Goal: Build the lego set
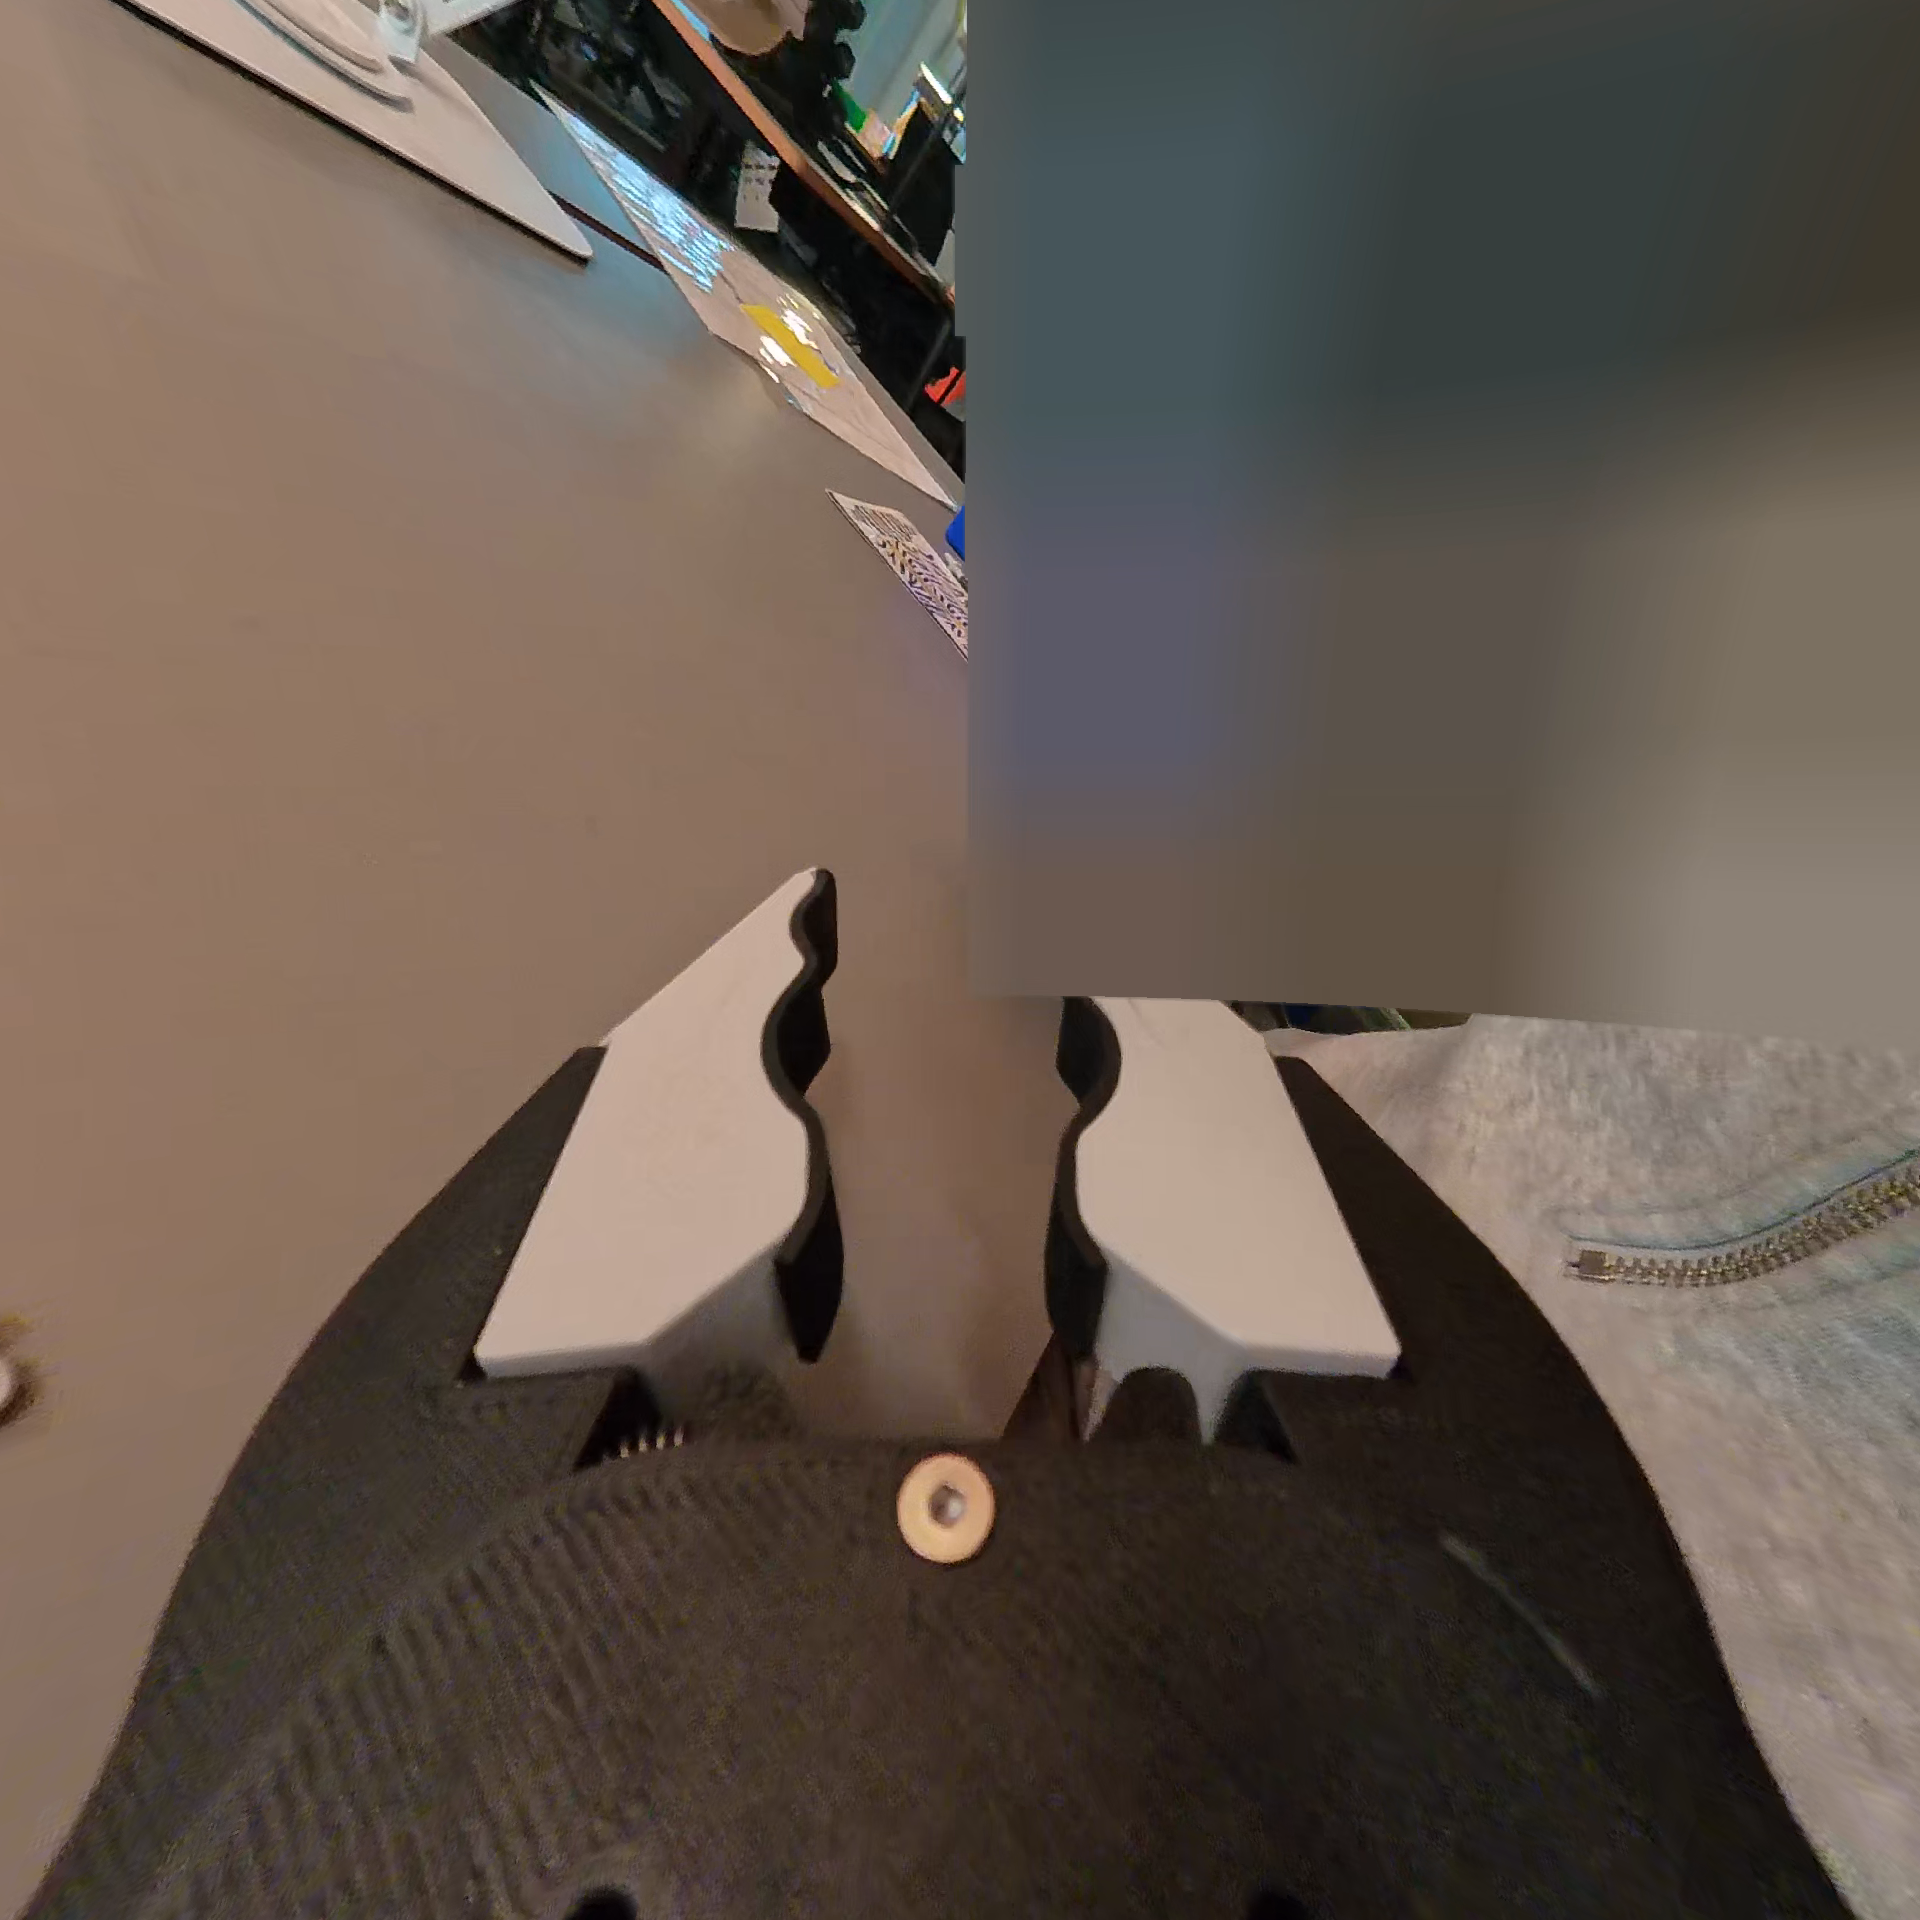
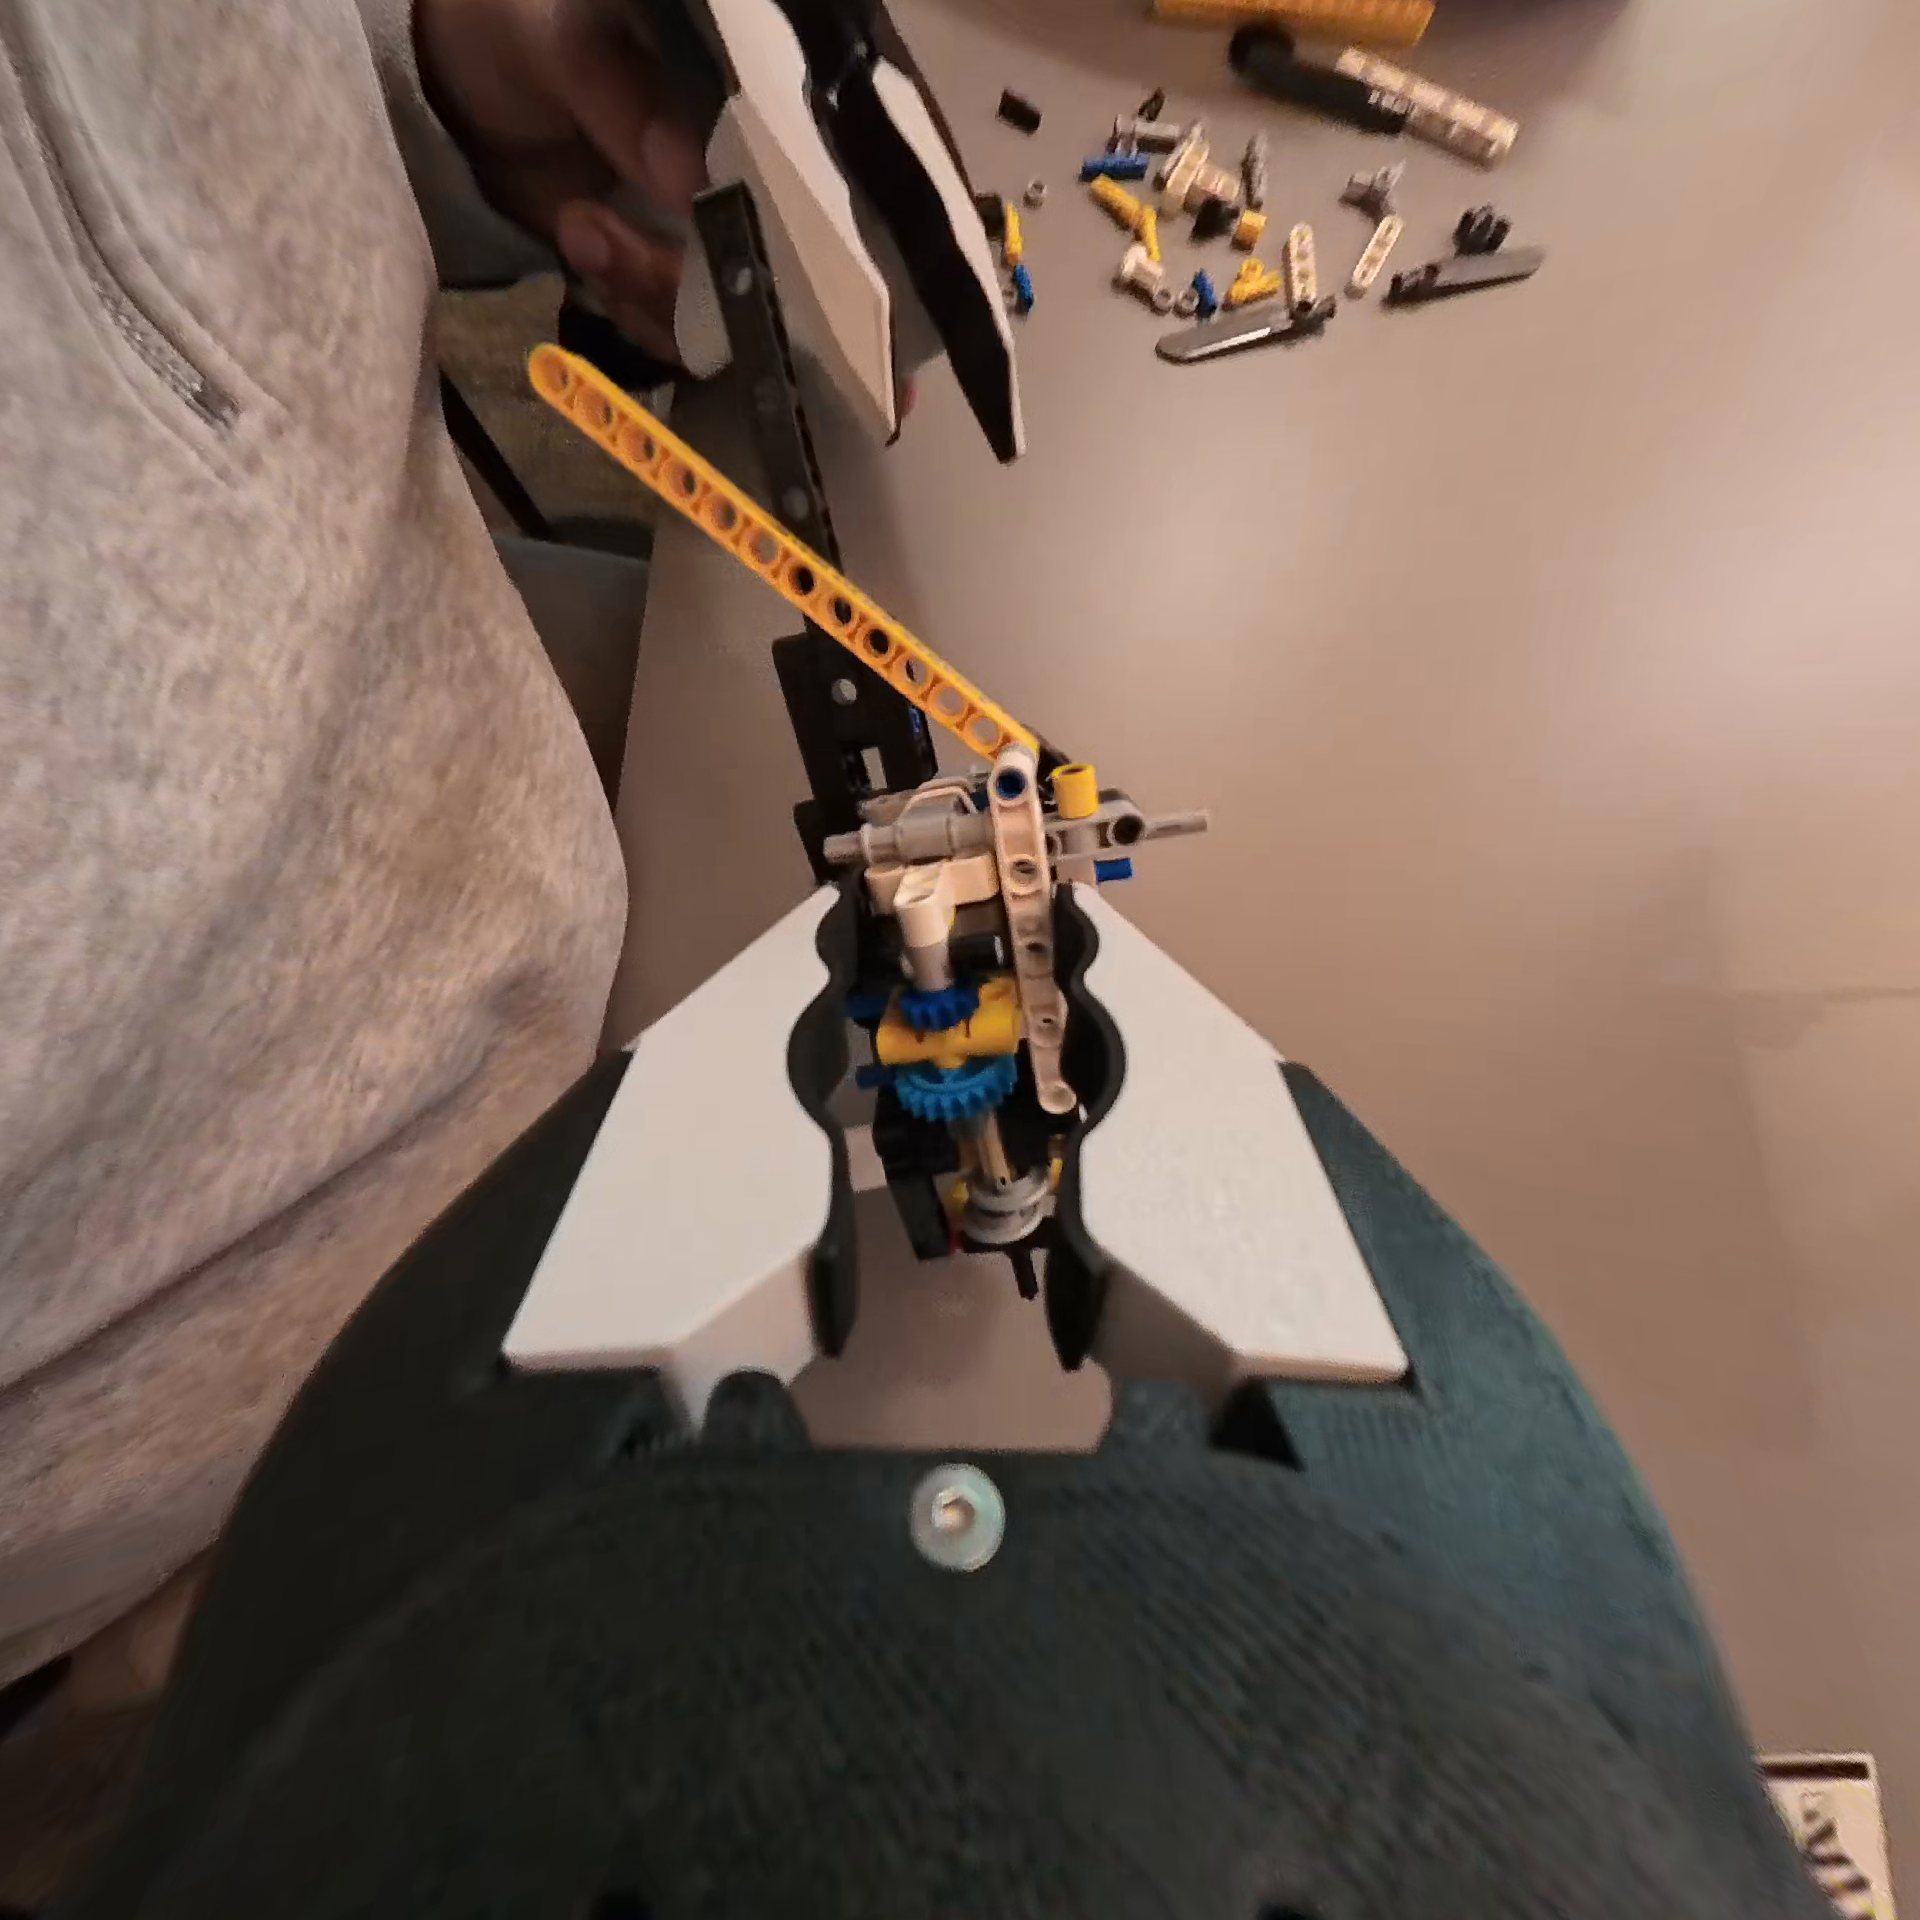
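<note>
You are holding the half-built lego model (image 2: 961,1039) up off the grey table (image 2: 1455,727) with your right gripper (image 2: 956,935). Its two white fingers (image 2: 717,1122) are squeezing the model from both sides, so the jaws are closed on it. You can see blue gears (image 2: 940,1091) and a yellow block in the middle of the model, sitting between the fingers. A pale beam with holes (image 2: 1023,935) is running down its front. A grey rod (image 2: 1039,826) is sticking out sideways at the top, just past the fingertips. A long yellow beam (image 2: 769,551) with a row of holes is pointing up and away from the model toward your grey top (image 2: 239,623). A black beam (image 2: 774,416) is sitting behind it.

Your left gripper (image 2: 951,436) is hanging above the model, a bit apart from it. In the left wrist view, your left gripper (image 1: 940,997) is open, with a clear gap and nothing in it. One fingertip is hidden there.

A pile of small loose lego pieces (image 2: 1247,229) is lying on the table, well away from the model. They are yellow, blue, grey and black.
</note>
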A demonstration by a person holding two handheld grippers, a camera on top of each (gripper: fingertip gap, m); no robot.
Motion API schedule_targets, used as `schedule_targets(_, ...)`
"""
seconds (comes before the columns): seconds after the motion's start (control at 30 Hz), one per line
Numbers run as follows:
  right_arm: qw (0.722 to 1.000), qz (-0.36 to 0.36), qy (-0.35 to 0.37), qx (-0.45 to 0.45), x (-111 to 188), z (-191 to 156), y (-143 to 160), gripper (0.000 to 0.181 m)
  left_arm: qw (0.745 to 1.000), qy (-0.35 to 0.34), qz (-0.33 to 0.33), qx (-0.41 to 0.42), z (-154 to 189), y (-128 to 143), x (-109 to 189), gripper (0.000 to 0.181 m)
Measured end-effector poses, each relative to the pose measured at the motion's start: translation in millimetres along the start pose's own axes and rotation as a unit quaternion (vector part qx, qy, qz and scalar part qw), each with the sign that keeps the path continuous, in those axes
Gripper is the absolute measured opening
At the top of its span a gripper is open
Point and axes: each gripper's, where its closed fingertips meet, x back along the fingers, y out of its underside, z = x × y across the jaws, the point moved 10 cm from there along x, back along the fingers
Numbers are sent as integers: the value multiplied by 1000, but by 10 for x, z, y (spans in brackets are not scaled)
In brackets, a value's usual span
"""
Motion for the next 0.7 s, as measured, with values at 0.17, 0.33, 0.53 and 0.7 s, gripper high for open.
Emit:
schedule_targets(0.17, 999, 39, 7, -7, 112, -36, 3, 37, 1000, 5, -8, -9, 40, 20, -42, 39)
schedule_targets(0.33, 997, 68, 14, -23, 207, -70, 48, 37, 999, 4, -25, -24, 75, 51, -90, 39)
schedule_targets(0.53, 996, 82, 25, -35, 278, -99, 94, 37, 999, 5, -30, -26, 86, 61, -101, 39)
schedule_targets(0.7, 994, 95, 25, -50, 304, -92, 101, 36, 999, 6, -26, -25, 91, 56, -93, 39)
